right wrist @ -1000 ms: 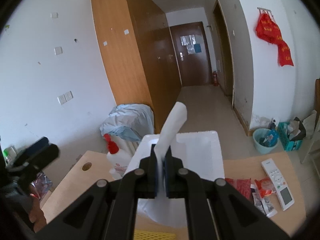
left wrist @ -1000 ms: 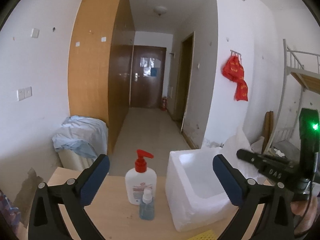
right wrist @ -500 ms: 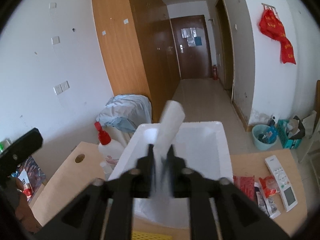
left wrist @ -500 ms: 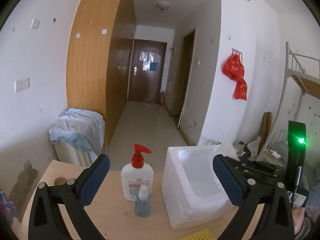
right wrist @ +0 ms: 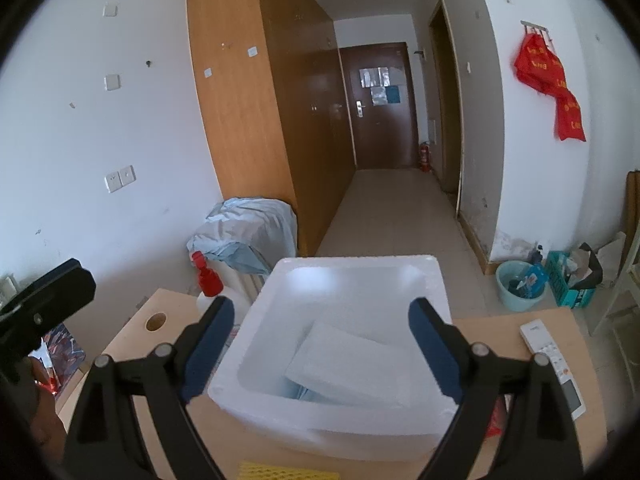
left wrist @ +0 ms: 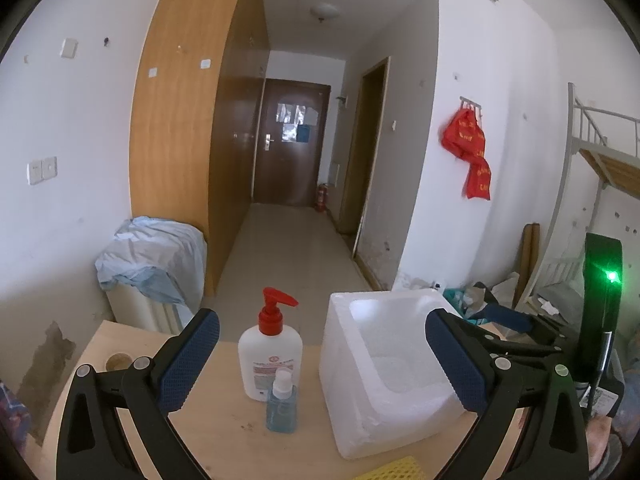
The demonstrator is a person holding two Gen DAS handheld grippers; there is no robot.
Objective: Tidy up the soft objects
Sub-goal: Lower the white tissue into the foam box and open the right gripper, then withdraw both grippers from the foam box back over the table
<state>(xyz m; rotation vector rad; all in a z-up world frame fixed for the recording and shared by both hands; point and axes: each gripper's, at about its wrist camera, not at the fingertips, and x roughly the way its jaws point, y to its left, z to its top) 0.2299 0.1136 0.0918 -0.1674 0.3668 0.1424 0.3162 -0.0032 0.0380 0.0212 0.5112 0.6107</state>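
Note:
A white foam box stands on the wooden table. Inside it lies a soft white foam sheet, resting slanted against the bottom. My right gripper hovers over the box's near side, its jaws opening wide with nothing pressed between the pads. My left gripper stands open to the left of the box, with nothing between its fingers. A yellow mesh object peeks in at the table's near edge.
A white pump bottle with a red top and a small blue bottle stand left of the box. A remote control and red packets lie to its right. The table has a round hole at its left.
The right gripper went from shut on the white foam sheet to open; the sheet dropped from upright between the pads into the box. The left gripper stayed put.

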